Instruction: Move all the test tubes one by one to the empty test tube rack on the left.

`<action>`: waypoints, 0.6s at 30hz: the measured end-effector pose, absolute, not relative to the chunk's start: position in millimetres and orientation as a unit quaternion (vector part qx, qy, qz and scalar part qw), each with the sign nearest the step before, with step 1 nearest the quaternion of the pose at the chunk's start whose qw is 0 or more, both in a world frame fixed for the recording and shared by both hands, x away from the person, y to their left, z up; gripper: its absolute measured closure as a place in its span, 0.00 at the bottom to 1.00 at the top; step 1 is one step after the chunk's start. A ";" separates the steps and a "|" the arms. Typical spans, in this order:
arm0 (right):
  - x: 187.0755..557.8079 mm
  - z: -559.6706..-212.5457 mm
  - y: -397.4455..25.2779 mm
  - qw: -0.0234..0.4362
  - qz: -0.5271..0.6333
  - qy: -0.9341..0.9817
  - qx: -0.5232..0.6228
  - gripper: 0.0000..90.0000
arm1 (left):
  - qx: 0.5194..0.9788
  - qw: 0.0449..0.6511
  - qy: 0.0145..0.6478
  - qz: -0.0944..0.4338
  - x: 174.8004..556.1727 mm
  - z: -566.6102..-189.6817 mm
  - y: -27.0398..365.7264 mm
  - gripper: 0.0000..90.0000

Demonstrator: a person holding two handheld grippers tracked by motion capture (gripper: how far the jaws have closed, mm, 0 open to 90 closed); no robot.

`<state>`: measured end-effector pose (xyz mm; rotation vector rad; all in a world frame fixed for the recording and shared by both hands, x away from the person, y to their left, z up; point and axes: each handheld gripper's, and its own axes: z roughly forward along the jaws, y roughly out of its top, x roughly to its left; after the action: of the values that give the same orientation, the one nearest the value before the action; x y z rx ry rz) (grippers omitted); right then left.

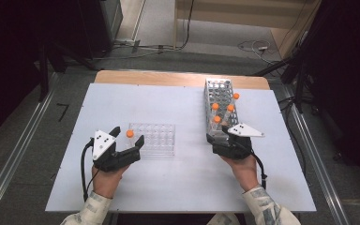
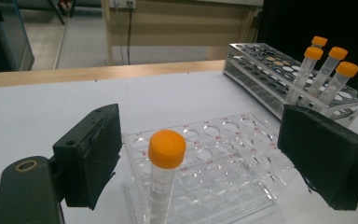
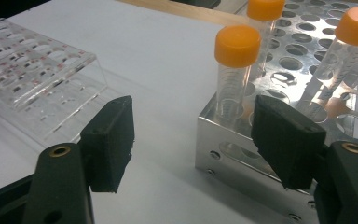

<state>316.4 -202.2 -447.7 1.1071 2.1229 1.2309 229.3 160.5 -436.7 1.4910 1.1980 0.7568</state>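
Left gripper [image 1: 130, 137]: fingers [image 2: 91, 156] spread wide, nothing clamped. An orange-capped tube [image 1: 130, 134] stands upright between them in the near-left corner hole of the clear plastic rack [image 1: 158, 140]; in the left gripper view the tube [image 2: 164, 179] sits in the gap with daylight on both sides, neither pad touching it. The rest of the clear rack's [image 2: 223, 163] holes look unfilled

Right gripper [image 1: 228, 133]: fingers [image 3: 109, 140] also apart, holding nothing. It sits at the near end of the metal rack [image 1: 219, 91], which lies on the right half of the bench [image 1: 183, 183] and runs away from the person. In the right gripper view the near corner of the metal rack [image 3: 223, 144] falls between the two pads, the right pad overlapping its front wall; can't tell if it's touching. The nearest capped tube [image 3: 235, 70] stands in a hole just behind that corner, leaning slightly, above and beyond the fingers, not gripped

Metal rack holds four orange-capped tubes in the high view, clustered in its near half: one [image 1: 236, 96] farthest back at the right edge, two [image 1: 215, 107] side by side in the middle, one [image 1: 217, 119] closest to the right gripper. All tilt a bit in their holes

Racks are well apart, clear one left of centre, metal one right. Both hands rest low at the bench's near side
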 end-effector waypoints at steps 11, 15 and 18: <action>329.2 -453.2 -204.6 0.232 0.444 0.760 0.414 0.41 | 0.623 0.514 0.499 0.315 230.2 -438.7 159.2 0.16; 333.3 -455.3 -205.0 0.236 0.445 0.758 0.415 0.46 | 0.621 0.515 0.499 0.316 230.0 -438.6 158.7 0.16; 335.5 -456.6 -203.8 0.240 0.445 0.758 0.411 0.50 | 0.621 0.514 0.500 0.316 230.2 -439.0 158.2 0.16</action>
<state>335.5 -203.8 -456.6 1.1248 2.0759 1.2190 230.2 158.2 -439.0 1.4933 1.2027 0.7591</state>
